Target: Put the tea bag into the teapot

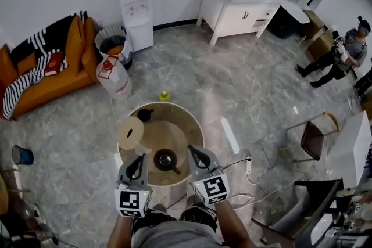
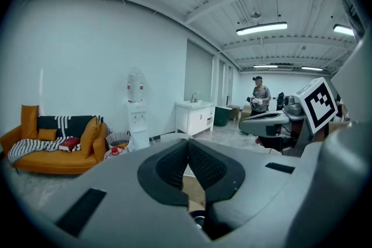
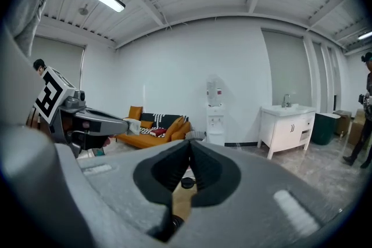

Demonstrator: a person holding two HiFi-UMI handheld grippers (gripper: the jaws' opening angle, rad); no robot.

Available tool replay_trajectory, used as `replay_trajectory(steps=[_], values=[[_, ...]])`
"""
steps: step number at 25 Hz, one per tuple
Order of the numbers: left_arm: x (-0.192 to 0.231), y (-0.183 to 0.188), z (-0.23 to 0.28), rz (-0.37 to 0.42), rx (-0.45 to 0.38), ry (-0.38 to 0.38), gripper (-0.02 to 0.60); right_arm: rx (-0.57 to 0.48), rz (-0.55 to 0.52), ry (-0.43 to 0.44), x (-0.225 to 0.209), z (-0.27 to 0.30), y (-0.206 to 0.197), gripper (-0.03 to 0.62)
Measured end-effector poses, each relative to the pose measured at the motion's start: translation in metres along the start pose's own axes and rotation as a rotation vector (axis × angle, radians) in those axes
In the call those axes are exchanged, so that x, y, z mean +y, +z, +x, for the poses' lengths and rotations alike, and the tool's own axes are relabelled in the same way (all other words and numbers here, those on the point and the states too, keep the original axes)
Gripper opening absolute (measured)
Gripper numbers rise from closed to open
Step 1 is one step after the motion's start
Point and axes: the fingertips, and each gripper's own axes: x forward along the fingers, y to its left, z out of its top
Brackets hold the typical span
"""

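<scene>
The dark teapot (image 1: 165,160) stands open-topped on the near half of the round wooden table (image 1: 174,125), between my two grippers. My left gripper (image 1: 139,151) hovers just left of it, jaws shut. A small white piece, apparently the tea bag (image 3: 135,123), is pinched at its tip in the right gripper view. My right gripper (image 1: 190,149) hangs just right of the teapot, shut, with nothing between its fingers. In the left gripper view the left gripper (image 2: 188,142) shows its pads pressed together. A black lid-like piece (image 1: 145,115) lies at the table's far left.
A round beige disc (image 1: 131,132) rests on the table's left edge. On the floor are a yellow object (image 1: 164,95), a water jug (image 1: 114,78), a bin (image 1: 114,42), an orange sofa (image 1: 52,67), a white sink cabinet (image 1: 241,9) and a chair (image 1: 314,139). A person (image 1: 340,58) stands far right.
</scene>
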Motion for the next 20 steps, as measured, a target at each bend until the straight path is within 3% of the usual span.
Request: replay_trajectory(steps=[11,20], values=[[-0.02,-0.058,0.033,-0.089,0.112,0.104,0.017,0.09,0.015,0.177,-0.015,0.03,-0.053,-0.002],[-0.037,-0.127,0.066,-0.151,0.207,0.12,0.017,0.186,0.06,0.215,-0.034,0.052,-0.131,-0.002]])
